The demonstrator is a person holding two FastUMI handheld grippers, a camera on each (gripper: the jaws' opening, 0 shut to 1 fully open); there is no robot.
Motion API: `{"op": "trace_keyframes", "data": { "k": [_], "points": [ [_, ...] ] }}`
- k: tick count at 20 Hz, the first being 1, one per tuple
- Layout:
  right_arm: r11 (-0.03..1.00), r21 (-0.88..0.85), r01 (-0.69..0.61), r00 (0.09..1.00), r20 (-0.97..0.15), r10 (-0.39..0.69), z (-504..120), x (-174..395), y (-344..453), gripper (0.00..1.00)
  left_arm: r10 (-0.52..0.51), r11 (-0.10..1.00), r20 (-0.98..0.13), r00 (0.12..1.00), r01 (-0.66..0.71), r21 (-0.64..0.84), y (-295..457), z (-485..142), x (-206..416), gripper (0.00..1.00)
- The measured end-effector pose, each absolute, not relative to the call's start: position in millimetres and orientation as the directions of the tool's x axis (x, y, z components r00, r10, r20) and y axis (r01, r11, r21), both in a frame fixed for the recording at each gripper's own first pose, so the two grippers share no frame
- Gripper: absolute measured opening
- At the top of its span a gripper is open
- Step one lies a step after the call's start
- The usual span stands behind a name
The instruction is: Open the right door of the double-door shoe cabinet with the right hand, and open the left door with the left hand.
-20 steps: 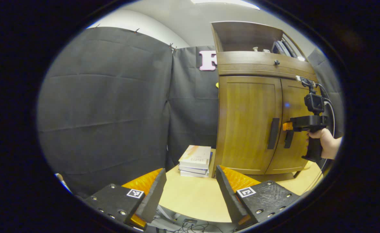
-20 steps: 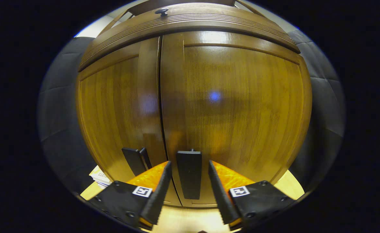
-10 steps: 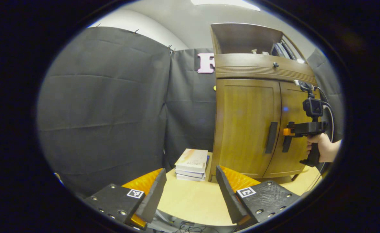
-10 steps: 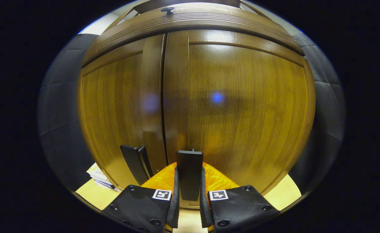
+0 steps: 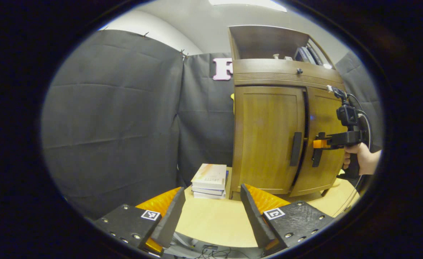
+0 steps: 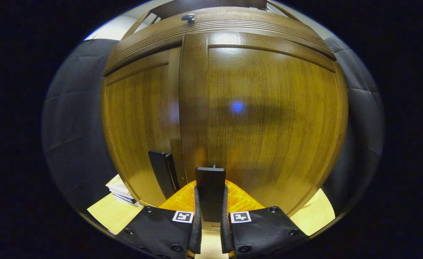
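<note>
In the left gripper view the left gripper (image 5: 211,212) is waiting wide open and empty, well short of the left door (image 5: 267,138), while in the right gripper view the right gripper (image 6: 210,223) is clamping the right door's handle (image 6: 210,192), that door (image 6: 261,118) standing barely ajar

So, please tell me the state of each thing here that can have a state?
right door: pulled slightly ajar
left door: shut
right door handle: clamped by right gripper
left door handle: untouched
left gripper: jaws open, holding nothing
drawer: shut
books: stacked beside the cabinet
</note>
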State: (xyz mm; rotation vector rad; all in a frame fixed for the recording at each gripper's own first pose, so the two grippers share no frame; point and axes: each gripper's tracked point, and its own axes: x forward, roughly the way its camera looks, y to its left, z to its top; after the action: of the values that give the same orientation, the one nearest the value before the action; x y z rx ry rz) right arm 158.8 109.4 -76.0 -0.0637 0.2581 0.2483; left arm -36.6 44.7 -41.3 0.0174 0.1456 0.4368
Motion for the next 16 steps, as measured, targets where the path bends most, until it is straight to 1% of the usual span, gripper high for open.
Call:
{"op": "trace_keyframes", "data": {
  "k": [2, 5, 9, 12, 14, 16],
  "points": [
    [0.963, -0.036, -0.269, 0.933, -0.257, 0.251, -76, 146, 105, 0.23, 0.395, 0.919, -0.105, 0.913, -0.394, 0.025, 41, -37, -30, 0.90],
    [0.962, -0.026, -0.271, 0.934, -0.247, 0.257, -77, 127, 97, 0.23, 0.315, 0.948, -0.078, 0.946, -0.318, -0.019, 26, -34, -22, 0.90],
    [0.958, -0.030, -0.285, 0.929, -0.253, 0.269, -82, 103, 86, 0.22, 0.255, 0.966, -0.122, 0.959, -0.259, -0.018, 19, -41, -23, 0.90],
    [0.951, -0.028, -0.309, 0.922, -0.255, 0.292, -83, 87, 77, 0.23, 0.248, 0.968, -0.149, 0.957, -0.251, -0.005, 17, -40, -20, 0.90],
    [0.941, -0.028, -0.337, 0.911, -0.262, 0.318, -82, 77, 70, 0.22, 0.260, 0.963, -0.174, 0.950, -0.269, -0.026, 17, -47, -19, 0.90],
    [0.929, -0.019, -0.370, 0.896, -0.271, 0.351, -83, 69, 64, 0.22, 0.267, 0.958, -0.175, 0.948, -0.281, -0.061, 19, -41, -24, 0.90]
  ]
}}
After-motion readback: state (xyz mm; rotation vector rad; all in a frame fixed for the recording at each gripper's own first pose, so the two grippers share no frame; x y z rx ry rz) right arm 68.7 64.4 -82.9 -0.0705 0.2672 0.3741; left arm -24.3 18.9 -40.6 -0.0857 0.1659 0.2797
